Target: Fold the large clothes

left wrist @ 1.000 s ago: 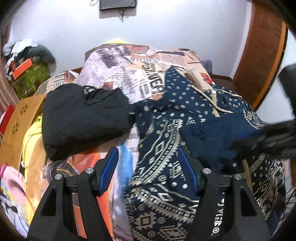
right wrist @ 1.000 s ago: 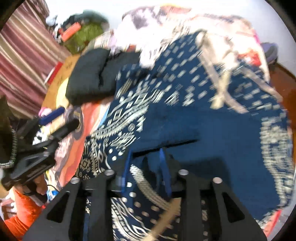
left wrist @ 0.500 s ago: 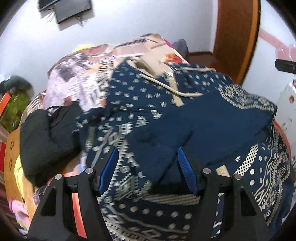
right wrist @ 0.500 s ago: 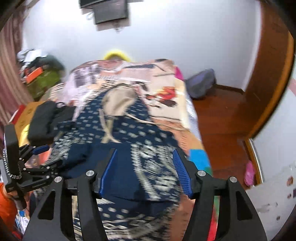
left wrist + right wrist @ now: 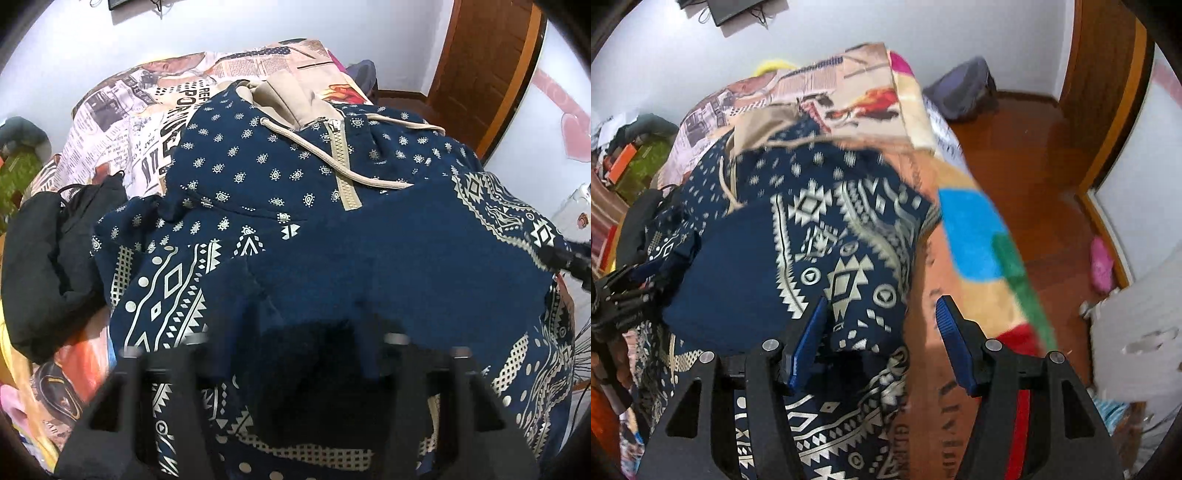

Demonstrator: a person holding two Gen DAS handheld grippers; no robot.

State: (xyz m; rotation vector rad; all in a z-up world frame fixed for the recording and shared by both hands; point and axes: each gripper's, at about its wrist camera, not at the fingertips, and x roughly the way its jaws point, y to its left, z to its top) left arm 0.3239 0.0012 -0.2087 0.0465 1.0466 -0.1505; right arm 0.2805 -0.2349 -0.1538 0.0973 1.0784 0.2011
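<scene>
Two garments lie on the bed: at the left a black garment, bunched, its shape hard to read, and beside it, touching, the navy patterned hoodie that covers most of the printed bedcover. Its beige hood points toward the far wall, and the zipper and one drawstring show clearly. In the left wrist view the left gripper is blurred; its jaws are closing with dark navy cloth between them, but the fold hides the pads, so I cannot tell if they already press. At the right edge only a dark tip of the other tool shows. In the right wrist view the right gripper has its jaws spread; the hoodie's edge lies near the left blue pad, bare bedcover near the right one. The wooden floor is blurred.
</scene>
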